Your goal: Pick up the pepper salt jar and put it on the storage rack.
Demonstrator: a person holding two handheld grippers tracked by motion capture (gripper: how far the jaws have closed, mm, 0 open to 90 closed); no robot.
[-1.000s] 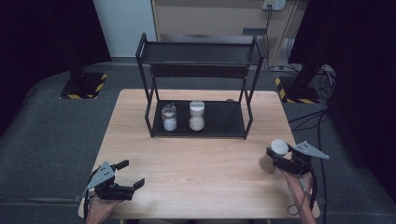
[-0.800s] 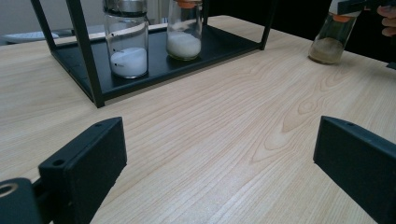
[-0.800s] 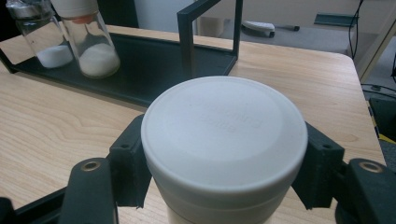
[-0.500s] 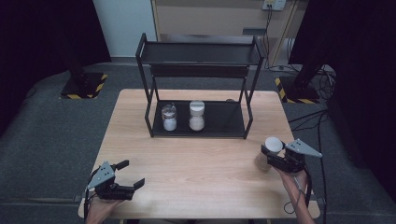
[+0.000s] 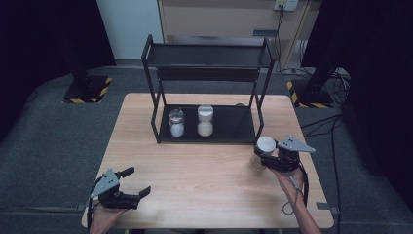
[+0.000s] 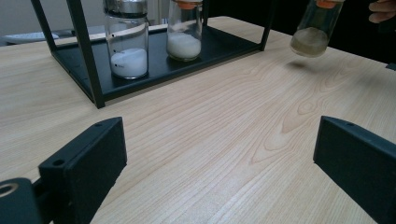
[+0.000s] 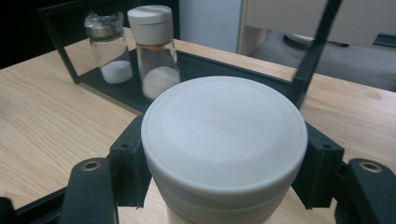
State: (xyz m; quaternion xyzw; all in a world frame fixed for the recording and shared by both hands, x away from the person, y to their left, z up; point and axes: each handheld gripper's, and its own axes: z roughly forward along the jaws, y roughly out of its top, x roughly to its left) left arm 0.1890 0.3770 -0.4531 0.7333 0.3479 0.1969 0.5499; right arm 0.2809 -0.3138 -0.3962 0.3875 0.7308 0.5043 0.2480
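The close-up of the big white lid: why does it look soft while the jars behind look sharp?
Right gripper view: the round white plastic lid sits too near the lens, so it blurs; the two glass jars on the black metal rack stay crisp. Left gripper view: the held glass jar is slightly smeared, with a faint shadow on the wooden table.

Two jars (image 5: 191, 121) side by side on rack's bottom shelf (image 5: 234, 127)
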